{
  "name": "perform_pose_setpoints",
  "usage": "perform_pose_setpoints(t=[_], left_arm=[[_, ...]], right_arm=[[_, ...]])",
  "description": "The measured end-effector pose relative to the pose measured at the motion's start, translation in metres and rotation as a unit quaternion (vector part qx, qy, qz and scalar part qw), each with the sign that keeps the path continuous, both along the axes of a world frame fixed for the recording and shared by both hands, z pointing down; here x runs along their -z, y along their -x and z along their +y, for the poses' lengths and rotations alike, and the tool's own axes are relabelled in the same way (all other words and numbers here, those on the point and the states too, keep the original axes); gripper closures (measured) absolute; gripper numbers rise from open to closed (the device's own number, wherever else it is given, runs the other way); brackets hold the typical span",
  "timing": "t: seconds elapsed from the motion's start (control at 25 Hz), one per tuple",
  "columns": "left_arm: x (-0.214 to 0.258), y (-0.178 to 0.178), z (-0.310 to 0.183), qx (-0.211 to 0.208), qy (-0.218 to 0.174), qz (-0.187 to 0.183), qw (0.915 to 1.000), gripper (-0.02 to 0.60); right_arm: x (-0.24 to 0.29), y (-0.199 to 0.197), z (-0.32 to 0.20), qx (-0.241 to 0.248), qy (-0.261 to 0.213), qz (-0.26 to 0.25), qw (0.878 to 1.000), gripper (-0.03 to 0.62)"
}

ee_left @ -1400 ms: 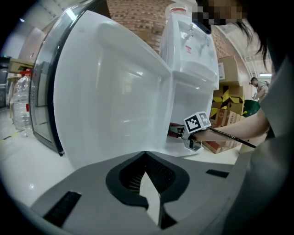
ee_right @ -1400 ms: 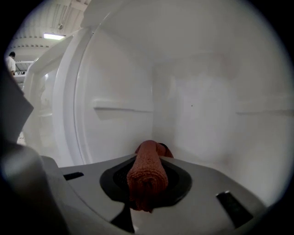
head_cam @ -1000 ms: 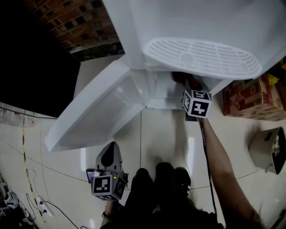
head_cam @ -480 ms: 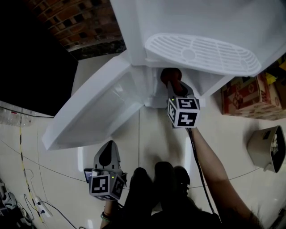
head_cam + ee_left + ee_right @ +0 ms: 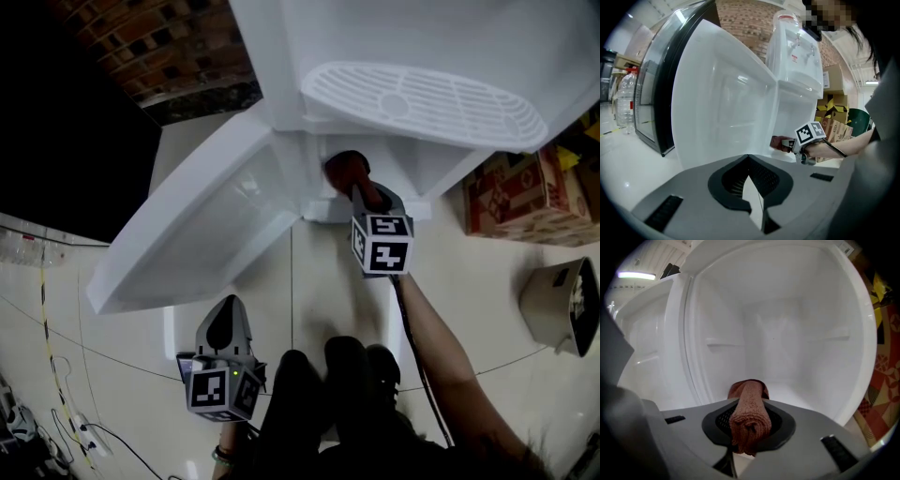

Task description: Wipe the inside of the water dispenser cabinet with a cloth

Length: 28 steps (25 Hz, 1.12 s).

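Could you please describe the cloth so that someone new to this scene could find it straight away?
Start at the tall white water dispenser and look below its slotted drip tray to the open cabinet at its foot. There the right gripper is shut on a rolled cloth. It is the only reddish-brown, nubby thing against the plain white plastic.

The cabinet (image 5: pixel 787 333) is viewed steeply from above, closely from the front by the right gripper view, and from farther aside by the left.

The cloth (image 5: pixel 749 416) is rust-brown, the water dispenser cabinet (image 5: pixel 787 333) white, the right gripper (image 5: pixel 747 427) grey with black-and-white markers (image 5: pixel 382 244).
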<state>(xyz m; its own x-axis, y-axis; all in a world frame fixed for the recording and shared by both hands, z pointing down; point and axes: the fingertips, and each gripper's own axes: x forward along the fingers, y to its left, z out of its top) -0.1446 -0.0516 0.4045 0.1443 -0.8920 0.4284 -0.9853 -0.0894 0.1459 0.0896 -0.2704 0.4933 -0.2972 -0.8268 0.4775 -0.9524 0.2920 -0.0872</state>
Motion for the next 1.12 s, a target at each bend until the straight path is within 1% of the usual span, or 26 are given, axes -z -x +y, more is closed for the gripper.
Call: perform_pose_setpoints(t=[0.08, 0.16, 0.24, 0.32, 0.4, 0.48, 0.56, 0.68, 0.76, 0.88, 1.0, 1.12], left_arm=[[-0.007, 0.007, 0.004, -0.006, -0.008, -0.014, 0.9999, 0.597], [-0.009, 0.009, 0.004, -0.006, -0.011, -0.015, 0.9998, 0.595], [-0.008, 0.006, 0.003, -0.003, -0.006, -0.007, 1.0000, 0.597], [-0.002, -0.006, -0.002, -0.006, -0.002, 0.010, 0.9999, 0.595], [0.004, -0.020, -0.008, -0.010, -0.002, 0.027, 0.9996, 0.597], [0.005, -0.030, -0.011, -0.021, -0.005, 0.033, 0.9992, 0.597], [0.003, -0.040, -0.012, -0.037, -0.005, 0.034, 0.9987, 0.595], [-0.002, -0.056, -0.014, -0.067, -0.005, 0.028, 0.9974, 0.597], [0.004, -0.069, -0.021, -0.081, -0.013, 0.029, 0.9962, 0.595], [0.015, -0.087, -0.034, -0.107, -0.030, 0.026, 0.9935, 0.597], [0.023, -0.095, -0.047, -0.133, -0.052, 0.009, 0.9898, 0.597], [0.018, -0.100, -0.056, -0.157, -0.063, -0.011, 0.9856, 0.597]], right_arm=[[-0.003, -0.029, 0.001, -0.027, 0.003, 0.009, 1.000, 0.514], [-0.005, -0.058, 0.004, -0.053, 0.005, 0.021, 0.998, 0.514], [-0.005, -0.084, 0.008, -0.078, 0.005, 0.031, 0.996, 0.514], [-0.005, -0.106, 0.015, -0.100, 0.008, 0.036, 0.994, 0.514], [-0.005, -0.124, 0.021, -0.120, 0.010, 0.045, 0.992, 0.514], [-0.005, -0.134, 0.028, -0.132, 0.010, 0.052, 0.990, 0.514], [-0.001, -0.133, 0.034, -0.127, 0.005, 0.047, 0.991, 0.514], [0.016, -0.112, 0.045, -0.098, -0.021, 0.028, 0.995, 0.514], [0.029, -0.095, 0.056, -0.080, -0.038, 0.016, 0.996, 0.514], [0.043, -0.074, 0.075, -0.064, -0.051, -0.005, 0.997, 0.514], [0.056, -0.056, 0.096, -0.058, -0.057, -0.034, 0.996, 0.514], [0.070, -0.042, 0.117, -0.049, -0.070, -0.041, 0.995, 0.514]])
